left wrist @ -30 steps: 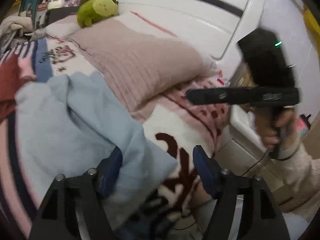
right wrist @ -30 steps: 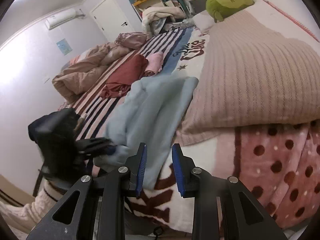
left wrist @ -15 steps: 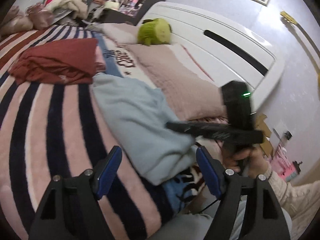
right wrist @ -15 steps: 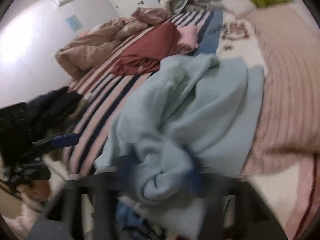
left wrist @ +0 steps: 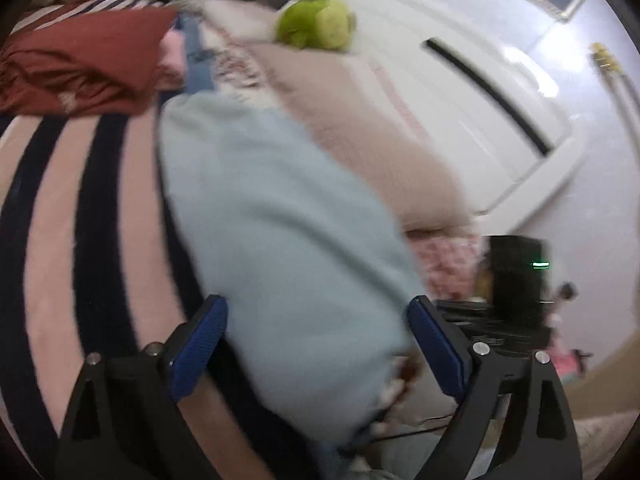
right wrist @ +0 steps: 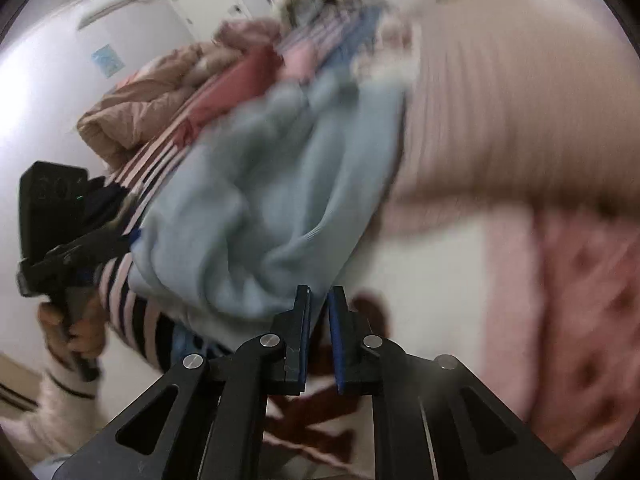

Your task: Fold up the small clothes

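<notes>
A light blue garment [left wrist: 280, 216] lies rumpled on the striped bed cover; it also shows in the right wrist view [right wrist: 264, 200]. My left gripper [left wrist: 316, 344] is open, its jaws wide apart above the garment's near end, holding nothing. My right gripper [right wrist: 318, 320] is nearly shut, and its jaws pinch the near edge of the blue garment. The right gripper shows in the left wrist view [left wrist: 516, 284], low at the right. The left gripper shows in the right wrist view [right wrist: 60, 240], at the left beside the bed.
Folded dark red clothes [left wrist: 76, 60] and a pink piece [left wrist: 172, 56] lie at the far left of the bed. A pink knitted pillow [left wrist: 352, 120] and a green plush toy [left wrist: 316, 24] lie by the white headboard [left wrist: 460, 80]. A beige duvet [right wrist: 148, 108] is bunched farther back.
My right gripper has drawn back toward the bed's near edge and now sits closed on the garment's edge. My left gripper has swung closer over the blue garment, still open.
</notes>
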### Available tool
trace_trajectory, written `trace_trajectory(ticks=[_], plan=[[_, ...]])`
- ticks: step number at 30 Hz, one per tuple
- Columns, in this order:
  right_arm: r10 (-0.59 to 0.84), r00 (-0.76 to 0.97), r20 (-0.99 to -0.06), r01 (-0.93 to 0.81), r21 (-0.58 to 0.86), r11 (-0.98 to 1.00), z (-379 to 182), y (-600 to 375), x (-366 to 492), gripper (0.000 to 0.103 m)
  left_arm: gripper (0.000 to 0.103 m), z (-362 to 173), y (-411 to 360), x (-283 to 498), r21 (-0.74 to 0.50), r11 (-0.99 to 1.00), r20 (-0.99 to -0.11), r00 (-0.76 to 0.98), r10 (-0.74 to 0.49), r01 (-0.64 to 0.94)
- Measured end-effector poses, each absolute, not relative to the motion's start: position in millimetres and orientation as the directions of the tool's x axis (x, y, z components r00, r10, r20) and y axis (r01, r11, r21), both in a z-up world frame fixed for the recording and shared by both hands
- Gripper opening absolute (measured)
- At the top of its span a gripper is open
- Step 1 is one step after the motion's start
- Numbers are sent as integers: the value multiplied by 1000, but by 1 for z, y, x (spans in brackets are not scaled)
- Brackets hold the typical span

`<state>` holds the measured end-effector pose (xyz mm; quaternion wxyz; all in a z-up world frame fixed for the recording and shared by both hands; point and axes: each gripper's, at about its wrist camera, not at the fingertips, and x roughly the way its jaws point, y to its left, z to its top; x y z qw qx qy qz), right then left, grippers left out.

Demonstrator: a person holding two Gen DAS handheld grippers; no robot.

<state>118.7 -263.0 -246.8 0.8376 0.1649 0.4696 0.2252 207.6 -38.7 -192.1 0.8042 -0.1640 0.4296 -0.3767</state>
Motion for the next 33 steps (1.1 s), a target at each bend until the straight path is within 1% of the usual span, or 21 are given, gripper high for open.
trace_trajectory(ticks=[2,3,4,5,7,9,10,11,12,13,14,15,18,19,21,23,25,27,29,30,33], plan=[[538,492,-685,-224,497,838,-243,-268,116,8,89,-194,-32,207,-612,646,-553,336,-762,457],[532,511,-675,-229,490,842,-237,-272,116,13,89,-192,-26,204,-618,637,-539,341,-770,461],[535,529,-659,-234,492,838,-228,-278,115,32,89,-189,-21,202,-615,636,-532,350,-771,466],[544,543,-640,-244,500,831,-221,-282,115,48,89,-186,-16,200,-611,637,-526,361,-770,470],[576,571,-585,-279,521,806,-205,-287,116,53,89,-181,-5,198,-608,641,-514,384,-767,468],[633,550,-545,-323,561,763,-197,-282,123,60,89,-177,5,196,-605,650,-507,407,-760,460],[664,526,-531,-339,585,737,-198,-275,129,70,89,-176,9,194,-604,654,-505,416,-757,456],[695,495,-522,-357,607,710,-201,-267,134,76,89,-176,14,193,-608,654,-502,420,-756,450],[725,451,-520,-380,624,683,-207,-254,142,76,89,-176,18,192,-613,653,-502,419,-757,445],[734,421,-533,-388,625,677,-214,-241,149,64,89,-178,20,192,-615,655,-505,419,-755,439],[729,412,-547,-391,617,683,-220,-231,154,15,89,-179,21,191,-613,661,-513,418,-750,434],[721,424,-548,-396,604,691,-222,-224,158,11,89,-181,22,192,-610,662,-515,417,-749,435],[708,537,-458,-437,567,699,-197,-226,147,10,89,-179,19,195,-635,623,-479,400,-781,457],[680,570,-461,-449,519,727,-183,-228,140,10,89,-179,17,196,-650,604,-464,388,-796,461],[628,595,-502,-432,458,777,-167,-238,129,10,90,-181,5,202,-667,580,-454,363,-814,467],[586,597,-548,-395,435,809,-169,-252,123,9,90,-183,-6,206,-672,569,-458,338,-822,473],[534,592,-603,-350,404,845,-182,-260,120,9,91,-190,-21,210,-696,540,-452,295,-842,473],[520,552,-651,-292,433,852,-207,-260,122,9,91,-196,-34,213,-703,540,-467,272,-841,463],[565,496,-659,-258,510,821,-236,-254,126,10,91,-201,-45,216,-702,553,-492,256,-832,448],[568,500,-654,-257,515,818,-239,-252,126,12,91,-201,-50,216,-696,557,-500,250,-829,453],[547,520,-656,-271,480,834,-233,-243,124,13,89,-200,-63,210,-658,580,-531,251,-809,480]])
